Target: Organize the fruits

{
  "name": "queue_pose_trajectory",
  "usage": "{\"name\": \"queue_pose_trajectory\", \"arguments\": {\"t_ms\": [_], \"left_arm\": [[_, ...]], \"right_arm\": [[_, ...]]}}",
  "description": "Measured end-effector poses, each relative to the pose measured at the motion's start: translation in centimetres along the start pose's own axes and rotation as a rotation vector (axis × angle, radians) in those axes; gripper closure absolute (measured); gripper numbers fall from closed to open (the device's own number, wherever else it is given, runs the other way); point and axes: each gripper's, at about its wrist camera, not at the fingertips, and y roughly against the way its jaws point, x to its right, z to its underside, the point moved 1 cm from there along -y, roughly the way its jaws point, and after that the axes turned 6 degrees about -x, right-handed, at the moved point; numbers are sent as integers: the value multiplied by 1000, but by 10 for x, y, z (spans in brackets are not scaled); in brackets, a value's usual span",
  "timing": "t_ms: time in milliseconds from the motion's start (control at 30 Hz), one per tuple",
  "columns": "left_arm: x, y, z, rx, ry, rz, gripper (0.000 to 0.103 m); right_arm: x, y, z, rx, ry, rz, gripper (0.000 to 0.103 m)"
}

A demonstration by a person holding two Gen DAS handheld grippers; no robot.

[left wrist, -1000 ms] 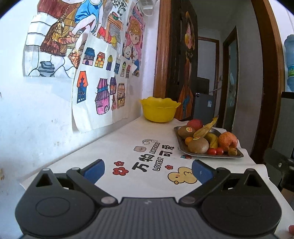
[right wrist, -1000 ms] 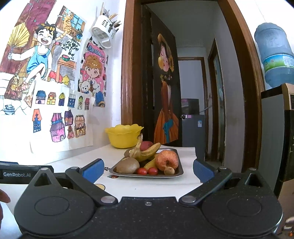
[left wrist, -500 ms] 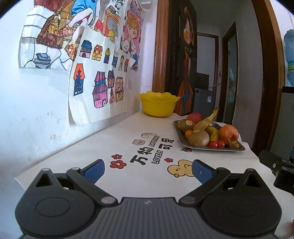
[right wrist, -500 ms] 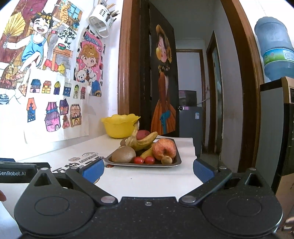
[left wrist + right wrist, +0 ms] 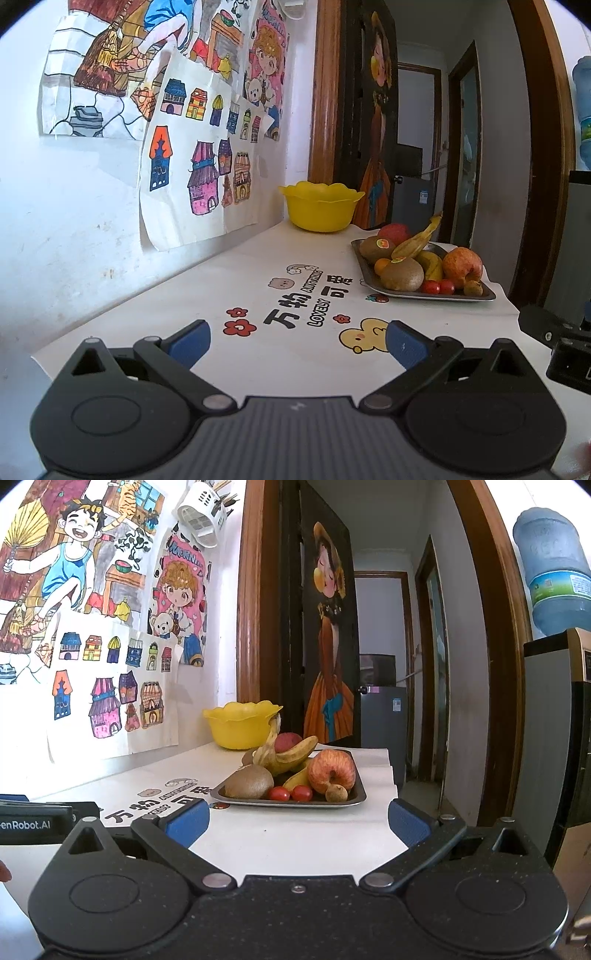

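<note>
A metal tray (image 5: pixel 484 297) (image 5: pixel 360 797) on the white table holds kiwis (image 5: pixel 402 274) (image 5: pixel 249 781), an apple (image 5: pixel 461 266) (image 5: pixel 331 770), bananas (image 5: pixel 415 243) (image 5: pixel 291 755), cherry tomatoes (image 5: pixel 437 287) (image 5: pixel 290 794) and a small orange (image 5: pixel 381 265). Behind it stands an empty-looking yellow bowl (image 5: pixel 320 206) (image 5: pixel 242 723). My left gripper (image 5: pixel 297 341) is open above the near table, well short of the tray. My right gripper (image 5: pixel 297 821) is open, close in front of the tray, holding nothing.
The table (image 5: pixel 258 354) runs along a wall with drawings (image 5: pixel 199 155) on the left. A doorway (image 5: pixel 384 664) lies beyond the table's far end. A water jug (image 5: pixel 554 572) on a dispenser stands at the right. The other gripper's body (image 5: pixel 554 336) shows at the right edge.
Both grippers have moved forward toward the tray, the right one more, so the fruit looks larger. Both stay open.
</note>
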Motion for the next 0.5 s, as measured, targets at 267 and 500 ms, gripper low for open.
{"name": "queue_pose_trajectory", "arguments": {"t_ms": [267,500], "left_arm": [[0,0,0,-3,-1,0,1],[0,-1,1,-5,0,-3,1]], "right_arm": [[1,-2,2,-12,-9,5,1],[2,-2,3,-13,-13,8,1]]}}
